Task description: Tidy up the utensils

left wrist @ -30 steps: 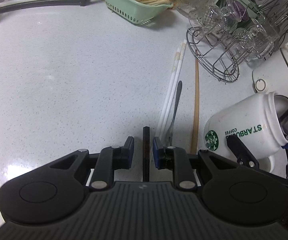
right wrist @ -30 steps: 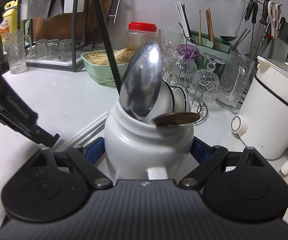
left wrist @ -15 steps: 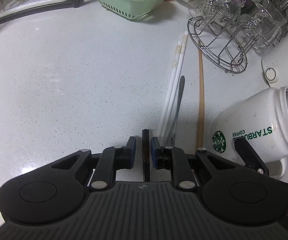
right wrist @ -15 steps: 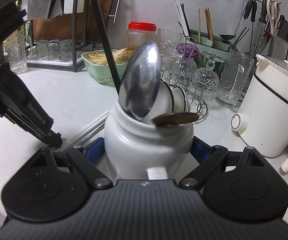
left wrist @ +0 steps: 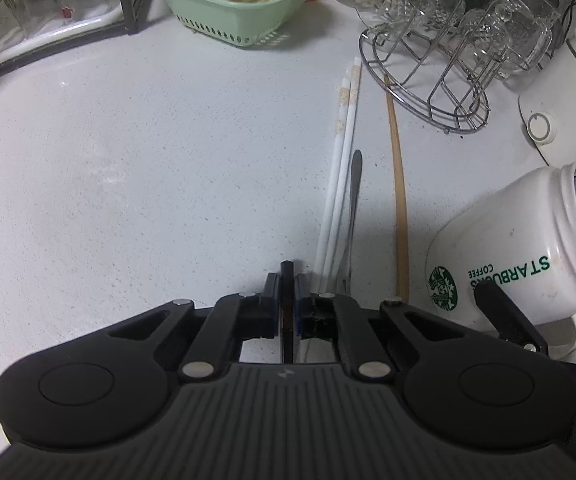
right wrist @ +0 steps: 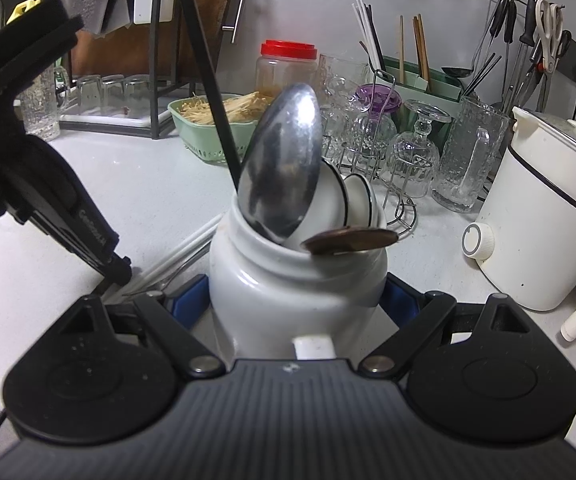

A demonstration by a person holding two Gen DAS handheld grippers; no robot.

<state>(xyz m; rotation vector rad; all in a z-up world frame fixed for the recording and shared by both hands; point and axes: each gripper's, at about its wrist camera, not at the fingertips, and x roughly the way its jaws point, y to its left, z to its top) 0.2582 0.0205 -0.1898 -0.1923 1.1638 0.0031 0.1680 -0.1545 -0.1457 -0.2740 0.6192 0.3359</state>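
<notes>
Two white chopsticks (left wrist: 341,176), a metal fork (left wrist: 352,216) and one wooden chopstick (left wrist: 399,200) are seen lying side by side on the speckled white table (left wrist: 148,168) in the left wrist view. Just left of them, a black chopstick (left wrist: 286,280) is caught between the pads of the left tool (left wrist: 286,300), whose jaws are closing on it. To the right, a white mug (left wrist: 515,240) is shown tilted, with "STARBUCKS COFFEE" printed in green beside the round logo. Farther back, a green basket of pale sticks (left wrist: 240,4), a wire rack of glassware (left wrist: 439,48) and upturned glasses on a tray (left wrist: 28,12) are ranged along the table's edge.

In the right wrist view, the same mug (right wrist: 295,292) is clamped between the blue pads of the right tool (right wrist: 297,300). A large metal spoon (right wrist: 284,164), white ceramic spoons (right wrist: 351,204), a brown wooden spoon (right wrist: 351,240) and a black chopstick (right wrist: 208,80) are held inside it. The left tool (right wrist: 120,268) is seen at the left, pointed down at the table; lettering on its finger is too blurred to be read. Behind, a red-lidded jar (right wrist: 288,68), a green utensil holder with chopsticks (right wrist: 419,76), a glass mug (right wrist: 471,152) and a white electric cooker (right wrist: 543,216) are crowded along the wall.
</notes>
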